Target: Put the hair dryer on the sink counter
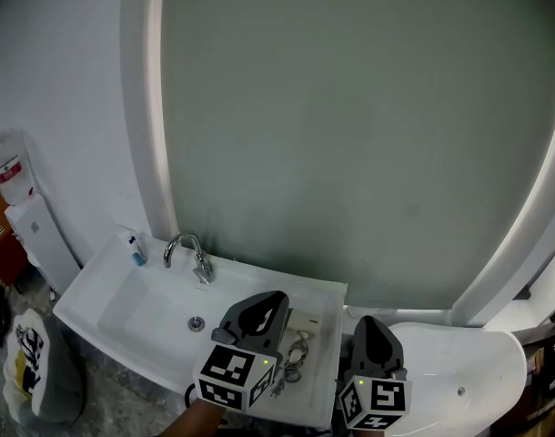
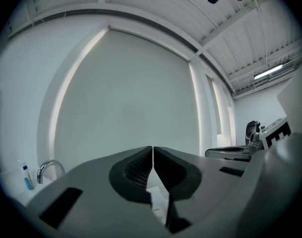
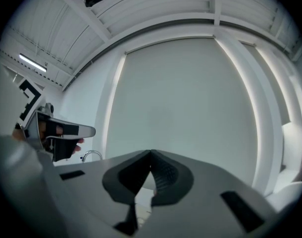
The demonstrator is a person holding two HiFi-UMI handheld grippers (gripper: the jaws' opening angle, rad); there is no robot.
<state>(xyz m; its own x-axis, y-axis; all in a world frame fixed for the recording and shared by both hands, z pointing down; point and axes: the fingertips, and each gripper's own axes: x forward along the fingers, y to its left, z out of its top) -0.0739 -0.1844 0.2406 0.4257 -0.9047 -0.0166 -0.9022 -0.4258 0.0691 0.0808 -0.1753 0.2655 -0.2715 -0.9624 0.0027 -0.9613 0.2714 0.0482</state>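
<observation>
A pale hair dryer (image 1: 305,322) with its coiled cord (image 1: 294,353) lies on the right end of the white sink counter (image 1: 86,289), between my two grippers. My left gripper (image 1: 272,299) hovers just left of it, jaws pressed together with nothing in them (image 2: 153,150). To the right of the dryer my right gripper (image 1: 369,322) is raised over the counter's edge, also shut and empty (image 3: 151,153). Both point up at the big mirror (image 1: 350,126). The left gripper's body hides part of the dryer.
A chrome faucet (image 1: 192,255) and drain (image 1: 196,322) mark the basin at left. A small blue-and-white tube (image 1: 133,248) stands at the back left corner. A white toilet (image 1: 455,371) sits right of the counter. Bags (image 1: 27,353) lie on the floor at left.
</observation>
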